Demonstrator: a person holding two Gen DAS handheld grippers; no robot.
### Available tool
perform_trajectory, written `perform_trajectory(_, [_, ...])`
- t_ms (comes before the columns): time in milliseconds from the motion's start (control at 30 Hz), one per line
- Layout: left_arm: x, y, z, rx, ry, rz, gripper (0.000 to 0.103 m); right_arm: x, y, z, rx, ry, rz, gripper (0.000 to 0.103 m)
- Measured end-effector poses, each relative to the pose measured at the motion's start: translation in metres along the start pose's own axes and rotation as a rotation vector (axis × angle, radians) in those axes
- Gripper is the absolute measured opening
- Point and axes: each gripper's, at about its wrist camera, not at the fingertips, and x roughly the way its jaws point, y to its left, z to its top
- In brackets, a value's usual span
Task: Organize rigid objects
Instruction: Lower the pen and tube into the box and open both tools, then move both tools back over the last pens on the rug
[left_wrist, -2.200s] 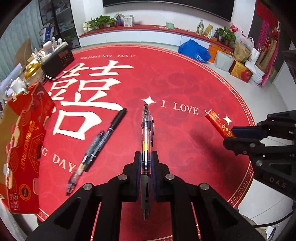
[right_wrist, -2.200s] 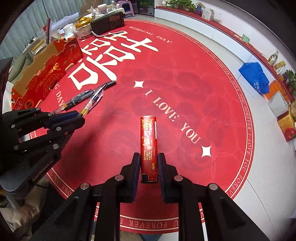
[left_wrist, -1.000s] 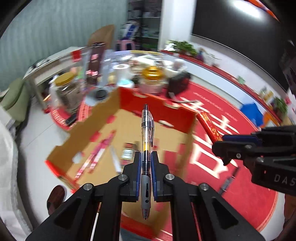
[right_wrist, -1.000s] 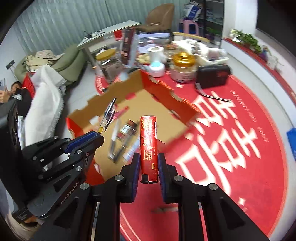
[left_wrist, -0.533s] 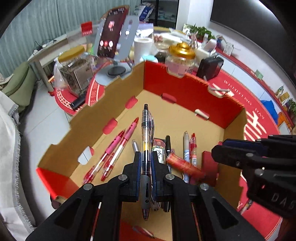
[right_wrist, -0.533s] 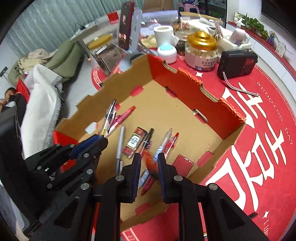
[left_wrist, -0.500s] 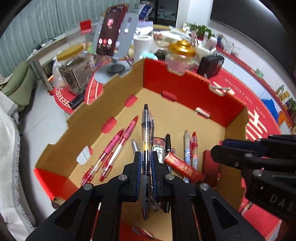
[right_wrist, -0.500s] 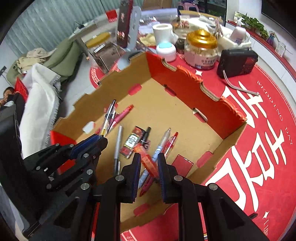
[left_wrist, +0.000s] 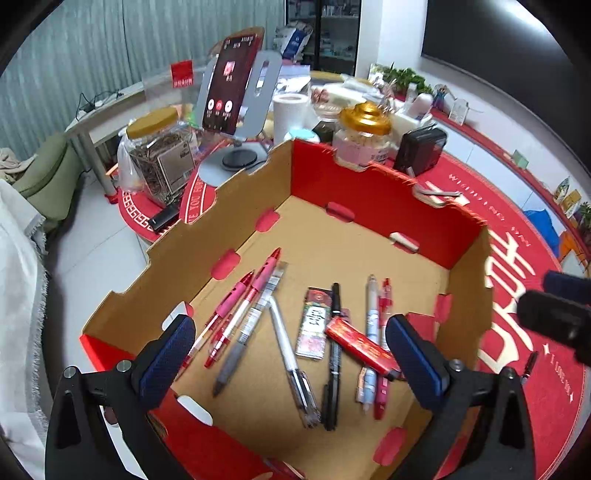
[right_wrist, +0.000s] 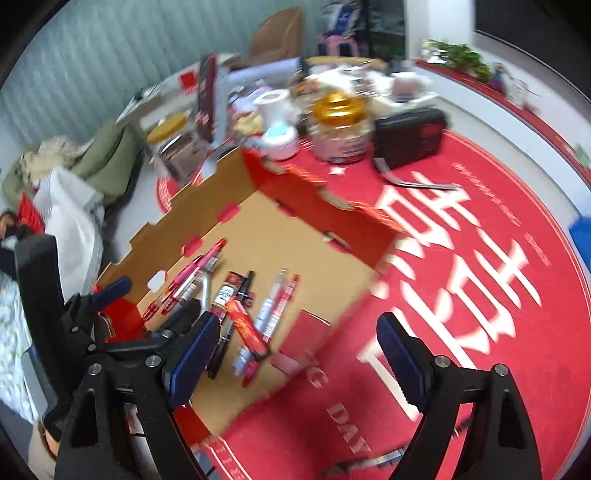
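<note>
Left gripper (left_wrist: 288, 354), fingers spread wide and empty, hangs above the near half of the cardboard box (left_wrist: 236, 192), an open tray with red outer faces, brown inner walls and notched rims. The left finger (left_wrist: 168, 356) stands over the near-left wall; the right finger (left_wrist: 413, 360) stands inside the near-right corner.

Contents lie loose on the box floor, clustered in the near half. From left: two red pens (left_wrist: 236, 314) side by side, running parallel to the left wall and close to it; a clear pen (left_wrist: 291, 354) with its dark tip toward the near wall; a flat printed packet (left_wrist: 314, 323); a black pen (left_wrist: 332, 354); a red tube (left_wrist: 364, 349) lying slantwise across the black pen and the neighbouring white pen (left_wrist: 371, 325); a further red pen (left_wrist: 386, 306) beside that. The far half of the floor, up to the red far wall, carries nothing.

Right gripper (right_wrist: 295, 354), fingers likewise parted and holding nothing, sits outside the box over its near-right corner; the view is motion-blurred. Its left finger (right_wrist: 192, 350) overlaps the near rim, while its right finger (right_wrist: 399, 365) is over the red mat (right_wrist: 480, 332) with white lettering, which spreads broadly to the right of the box.

Beyond the far rim, close against it, stand a gold-lidded jar (left_wrist: 364, 138), a black radio (left_wrist: 419, 149) and a phone on a stand (left_wrist: 231, 99).
</note>
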Motion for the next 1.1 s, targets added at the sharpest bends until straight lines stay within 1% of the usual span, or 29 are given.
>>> perform_trajectory(67, [-0.01, -0.007, -0.004, 0.011, -0.024, -0.025, 0.103, -0.012, -0.024, -0.019, 0.071, -0.029, -0.085, 0.088])
perform_trajectory(133, [-0.022, -0.019, -0.009, 0.04, -0.048, -0.055, 0.103, -0.016, -0.047, -0.039, 0.144, -0.029, -0.17, 0.088])
perform_trajectory(200, [-0.03, -0.032, -0.013, 0.076, -0.067, -0.08, 0.103, -0.008, -0.072, -0.062, 0.216, 0.04, -0.226, 0.088])
perform_trajectory(333, [-0.046, -0.067, -0.027, 0.172, -0.092, -0.141, 0.103, 0.014, -0.102, -0.096, 0.303, 0.15, -0.288, 0.088])
perform_trajectory(433, [-0.052, -0.086, -0.036, 0.213, -0.093, -0.161, 0.103, 0.029, -0.109, -0.115, 0.346, 0.181, -0.316, 0.088])
perform_trajectory(500, [-0.055, -0.093, -0.041, 0.23, -0.092, -0.159, 0.103, 0.038, -0.103, -0.119, 0.341, 0.181, -0.326, 0.088])
perform_trajectory(567, [-0.058, -0.096, -0.044, 0.234, -0.09, -0.155, 0.103, 0.047, -0.092, -0.117, 0.29, 0.173, -0.359, 0.088])
perform_trajectory(600, [-0.059, -0.097, -0.046, 0.229, -0.086, -0.154, 0.103, 0.053, -0.084, -0.115, 0.24, 0.172, -0.39, 0.088])
perform_trajectory(633, [-0.06, -0.098, -0.047, 0.229, -0.081, -0.157, 0.103, 0.052, -0.077, -0.115, 0.206, 0.139, -0.415, 0.088])
perform_trajectory(700, [-0.062, -0.101, -0.051, 0.236, -0.073, -0.154, 0.103, 0.052, -0.067, -0.118, 0.112, 0.112, -0.464, 0.088])
perform_trajectory(767, [-0.063, -0.107, -0.056, 0.252, -0.068, -0.16, 0.103, 0.047, -0.063, -0.124, 0.025, 0.115, -0.496, 0.088])
perform_trajectory(867, [-0.064, -0.124, -0.067, 0.302, -0.061, -0.171, 0.103, 0.034, -0.076, -0.139, -0.017, 0.117, -0.513, 0.088])
perform_trajectory(933, [-0.062, -0.136, -0.075, 0.33, -0.052, -0.178, 0.103, 0.025, -0.09, -0.148, -0.015, 0.122, -0.502, 0.088])
perform_trajectory(967, [-0.06, -0.142, -0.079, 0.341, -0.044, -0.181, 0.103, 0.018, -0.097, -0.153, -0.003, 0.114, -0.478, 0.088])
perform_trajectory(1000, [-0.057, -0.148, -0.083, 0.349, -0.033, -0.186, 0.103, 0.005, -0.107, -0.16, 0.02, 0.079, -0.434, 0.088])
perform_trajectory(1033, [-0.054, -0.154, -0.088, 0.356, -0.017, -0.19, 0.103, 0.0, -0.111, -0.163, 0.037, 0.058, -0.411, 0.088])
perform_trajectory(1100, [-0.047, -0.164, -0.097, 0.363, 0.012, -0.196, 0.103, -0.014, -0.125, -0.171, 0.079, 0.027, -0.392, 0.088])
